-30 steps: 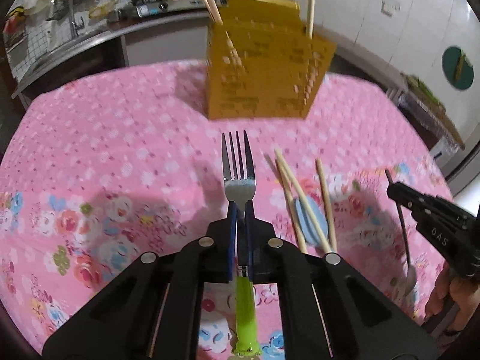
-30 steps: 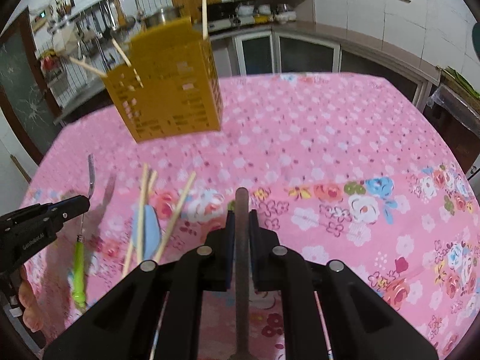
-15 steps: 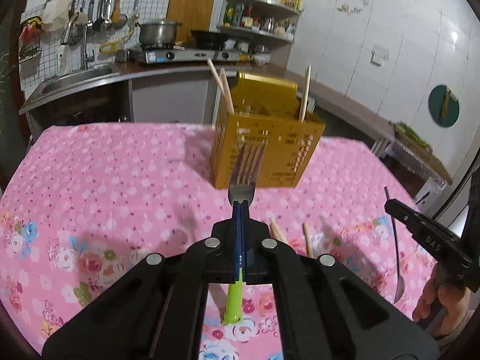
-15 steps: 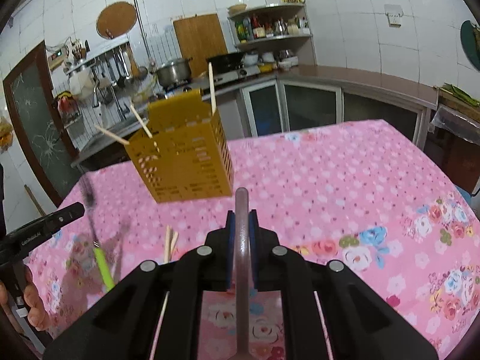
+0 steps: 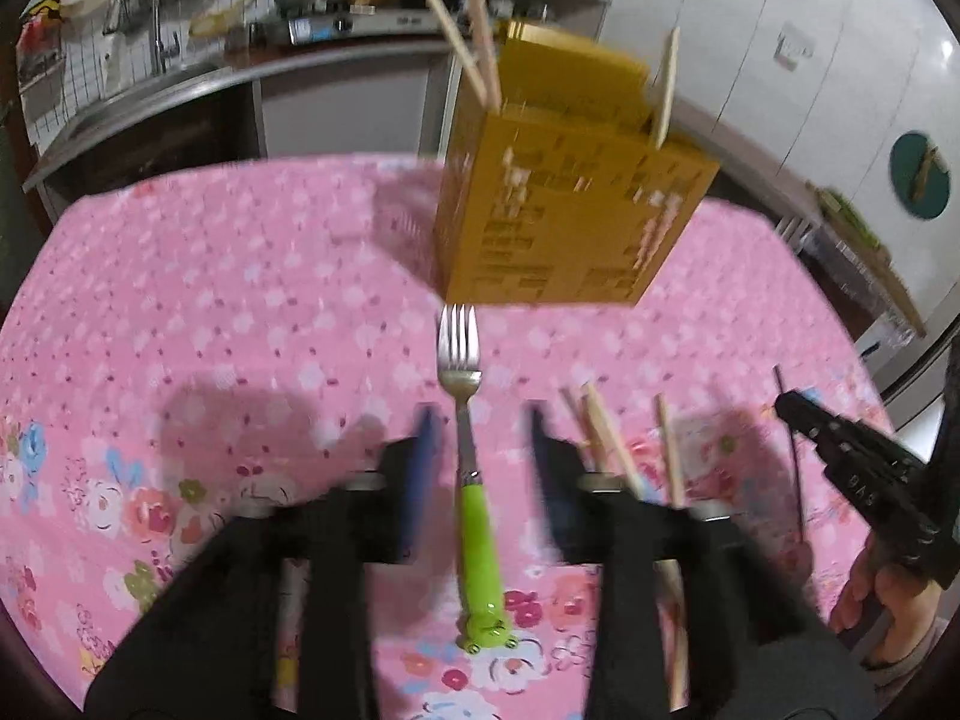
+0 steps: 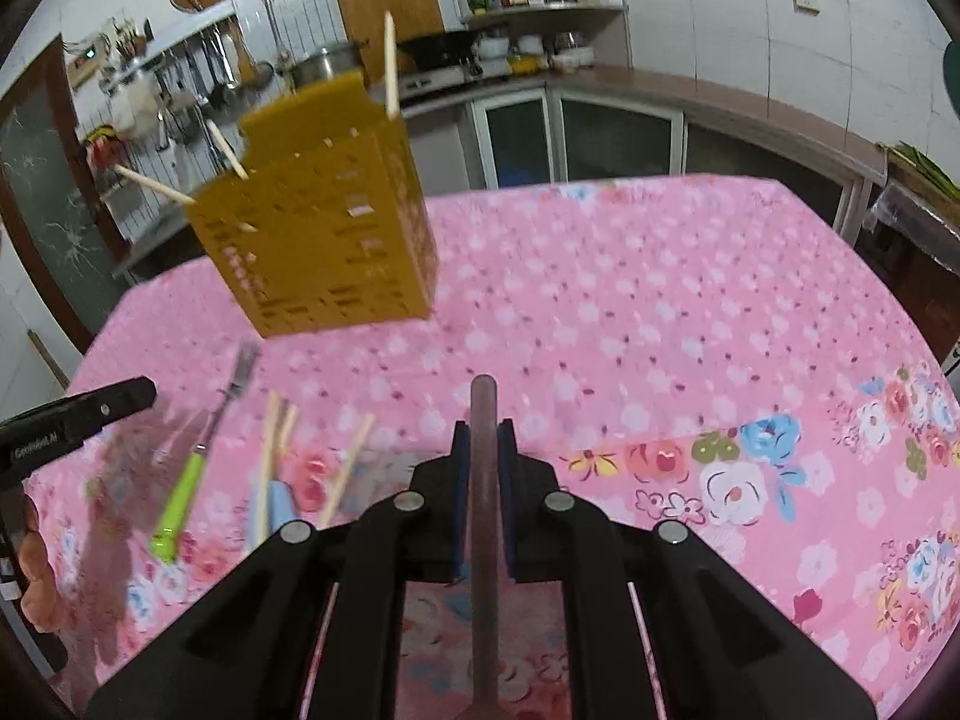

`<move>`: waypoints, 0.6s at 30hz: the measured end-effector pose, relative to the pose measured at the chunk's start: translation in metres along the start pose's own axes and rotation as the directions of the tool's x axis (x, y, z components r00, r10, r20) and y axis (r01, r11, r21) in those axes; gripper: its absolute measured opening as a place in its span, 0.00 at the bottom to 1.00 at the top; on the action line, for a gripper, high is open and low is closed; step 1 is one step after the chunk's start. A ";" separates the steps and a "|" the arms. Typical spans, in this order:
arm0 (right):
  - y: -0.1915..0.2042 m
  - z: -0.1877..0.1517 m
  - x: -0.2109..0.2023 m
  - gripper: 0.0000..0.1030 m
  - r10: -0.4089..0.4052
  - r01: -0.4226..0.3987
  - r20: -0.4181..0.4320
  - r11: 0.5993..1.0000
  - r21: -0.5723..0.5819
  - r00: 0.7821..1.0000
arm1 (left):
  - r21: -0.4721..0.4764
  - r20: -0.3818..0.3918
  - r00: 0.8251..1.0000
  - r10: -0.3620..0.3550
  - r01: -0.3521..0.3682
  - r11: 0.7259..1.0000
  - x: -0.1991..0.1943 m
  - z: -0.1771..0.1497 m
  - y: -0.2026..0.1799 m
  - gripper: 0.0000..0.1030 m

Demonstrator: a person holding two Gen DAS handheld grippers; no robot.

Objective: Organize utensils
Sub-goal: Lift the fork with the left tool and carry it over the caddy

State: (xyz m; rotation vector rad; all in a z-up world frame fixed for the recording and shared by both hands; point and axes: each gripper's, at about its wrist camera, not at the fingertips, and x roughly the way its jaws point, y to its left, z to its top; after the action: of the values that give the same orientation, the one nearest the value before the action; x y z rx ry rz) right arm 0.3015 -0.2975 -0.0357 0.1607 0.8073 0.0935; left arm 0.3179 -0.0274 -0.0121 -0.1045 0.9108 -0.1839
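A fork with a green handle (image 5: 465, 420) lies on the pink flowered tablecloth between the fingers of my left gripper (image 5: 480, 426), which is open and not touching it. It also shows in the right wrist view (image 6: 198, 456). A yellow perforated utensil holder (image 5: 564, 192) with chopsticks in it stands beyond the fork, and shows in the right wrist view (image 6: 318, 222). My right gripper (image 6: 483, 450) is shut on a thin metal utensil handle (image 6: 483, 480), also seen in the left wrist view (image 5: 792, 456). Loose chopsticks (image 5: 606, 432) lie to the right of the fork.
The table (image 6: 660, 312) is covered with a pink flowered cloth. A light blue flat piece (image 6: 279, 504) lies under the loose chopsticks (image 6: 351, 462). A kitchen counter with a pot and a stove (image 5: 324, 6) runs behind the table.
My left gripper has opened and let go of the fork, which now lies on the cloth. Half a second ago the fork was held up in front of the holder.
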 end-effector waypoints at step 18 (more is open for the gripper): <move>-0.006 0.012 0.056 0.09 -0.084 0.080 -0.185 0.996 -0.028 0.979 | 0.073 -0.214 0.974 0.069 -0.055 0.996 0.073 0.022 -0.004 0.09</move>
State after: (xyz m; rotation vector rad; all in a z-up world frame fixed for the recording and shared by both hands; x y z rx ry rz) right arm 0.3492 -0.2961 -0.0685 0.0998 0.9982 0.0389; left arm 0.3789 -0.0457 -0.0545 0.0066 1.1229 -0.1698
